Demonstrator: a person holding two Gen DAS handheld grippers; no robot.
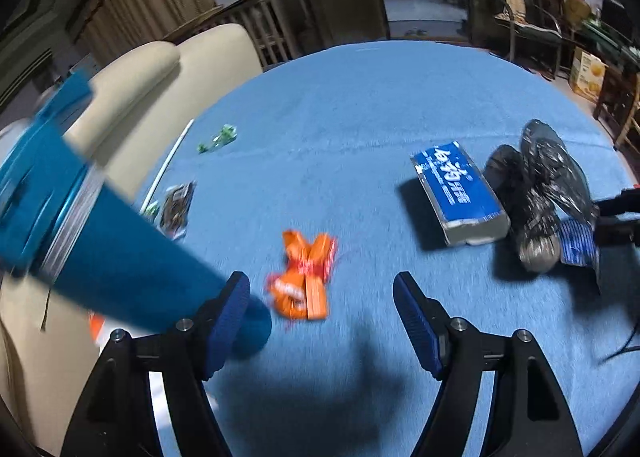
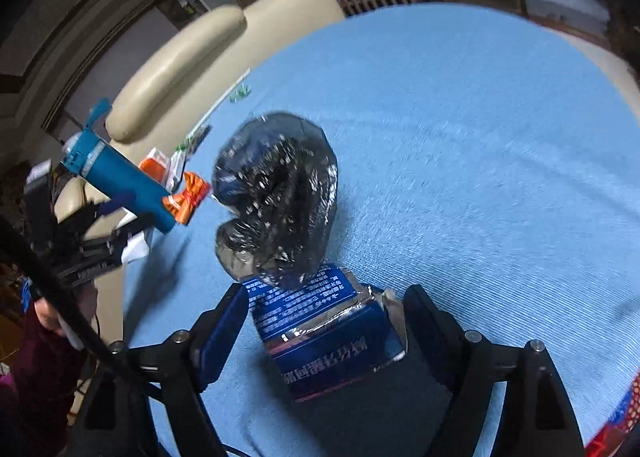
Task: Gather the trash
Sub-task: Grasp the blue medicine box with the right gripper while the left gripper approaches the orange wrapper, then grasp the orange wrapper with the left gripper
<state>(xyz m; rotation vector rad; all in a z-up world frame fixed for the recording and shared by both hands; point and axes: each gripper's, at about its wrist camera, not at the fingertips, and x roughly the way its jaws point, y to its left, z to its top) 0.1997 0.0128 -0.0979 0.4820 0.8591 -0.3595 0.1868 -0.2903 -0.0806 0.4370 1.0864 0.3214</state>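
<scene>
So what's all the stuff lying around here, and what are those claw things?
table: 1, round, blue cloth cover, under everything
orange wrapper: 1, orange and red, crumpled, just ahead of the left claw
blue box: 1, blue with white lettering, flattened, right of the wrapper
black bag: 1, shiny black plastic, crumpled, resting on the far end of a blue packet
blue packet: 1, dark blue with silver edges, between the right claw's fingers
green scraps: a few, green, near the table's far left edge
dark wrapper: 1, dark printed, left edge
teal tube: 1, teal, slanting in from the left
sofa: 1, cream, behind the table
left gripper: 1, black with blue pads, open
right gripper: 1, same build, open around the packet
</scene>
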